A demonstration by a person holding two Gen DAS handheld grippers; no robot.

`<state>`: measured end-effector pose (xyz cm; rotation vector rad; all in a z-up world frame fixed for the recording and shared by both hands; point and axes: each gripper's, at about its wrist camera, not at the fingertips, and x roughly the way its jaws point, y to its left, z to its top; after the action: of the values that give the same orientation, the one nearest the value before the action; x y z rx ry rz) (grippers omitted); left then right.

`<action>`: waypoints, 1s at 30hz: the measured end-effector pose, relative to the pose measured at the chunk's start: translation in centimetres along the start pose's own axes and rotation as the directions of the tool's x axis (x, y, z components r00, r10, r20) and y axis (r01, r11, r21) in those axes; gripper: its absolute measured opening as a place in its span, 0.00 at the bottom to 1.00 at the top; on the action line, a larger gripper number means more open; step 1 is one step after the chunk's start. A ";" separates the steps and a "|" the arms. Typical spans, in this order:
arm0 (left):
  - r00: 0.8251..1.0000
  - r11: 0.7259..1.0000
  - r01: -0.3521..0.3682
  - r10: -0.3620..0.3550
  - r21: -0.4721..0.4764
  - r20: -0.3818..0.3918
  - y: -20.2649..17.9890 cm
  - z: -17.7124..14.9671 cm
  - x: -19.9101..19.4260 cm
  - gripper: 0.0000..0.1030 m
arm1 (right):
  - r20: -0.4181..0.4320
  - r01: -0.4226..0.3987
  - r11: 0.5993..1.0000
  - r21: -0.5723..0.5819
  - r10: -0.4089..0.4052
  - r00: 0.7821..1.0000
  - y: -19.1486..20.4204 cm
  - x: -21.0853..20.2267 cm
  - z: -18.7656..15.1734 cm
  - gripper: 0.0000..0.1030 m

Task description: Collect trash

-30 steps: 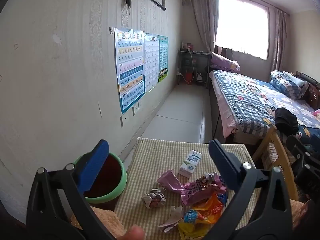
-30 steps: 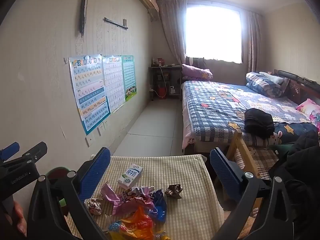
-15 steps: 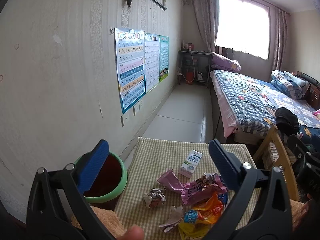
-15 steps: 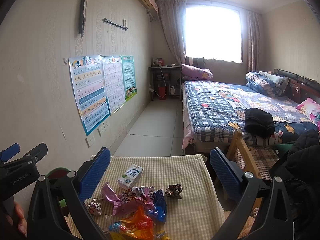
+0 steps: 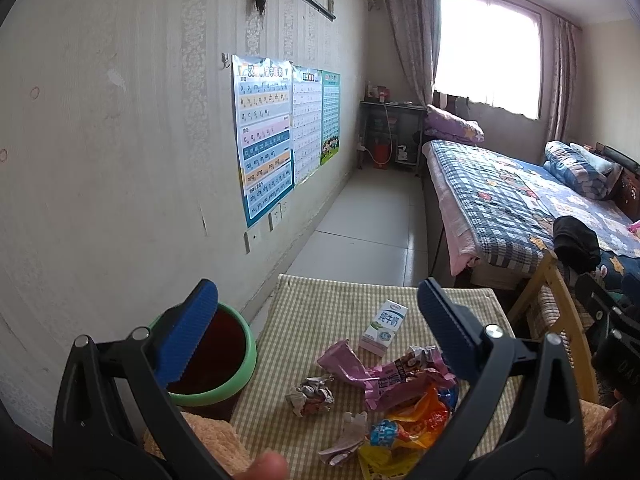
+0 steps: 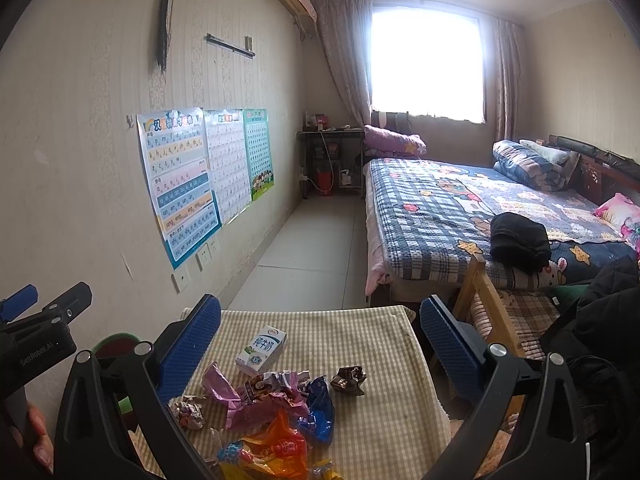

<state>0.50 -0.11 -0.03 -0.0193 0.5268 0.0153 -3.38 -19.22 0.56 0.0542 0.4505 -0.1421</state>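
Centrally, crumpled pink, orange and blue wrappers [image 6: 276,412] beside a milk carton [image 6: 262,349].

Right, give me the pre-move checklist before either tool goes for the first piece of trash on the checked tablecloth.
1. Left tool open and holding nothing: ok.
2. Right tool open and holding nothing: ok.
3. Green-rimmed bin has its mouth uncovered, beside the table's left edge: ok.
4. Trash in sight on the tablecloth: milk carton, pink wrapper, crumpled foil ball, dark crumpled wrapper: ok.
5. Wrappers separated for a single pick: not ok; the pink wrapper, blue wrapper and orange wrapper overlap in a pile.
6. Room left inside the bin: cannot tell.
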 end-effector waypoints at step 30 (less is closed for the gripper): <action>0.944 0.998 0.058 -0.042 0.039 -0.329 3.2 -11.9 13.7 0.94 | -0.338 -0.013 0.997 0.073 0.037 0.940 -3.6 7.1 -10.5 0.93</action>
<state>6.33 3.00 -17.25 0.0118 0.8601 -0.0515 -2.14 -22.82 -12.03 0.1545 0.7898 -0.1231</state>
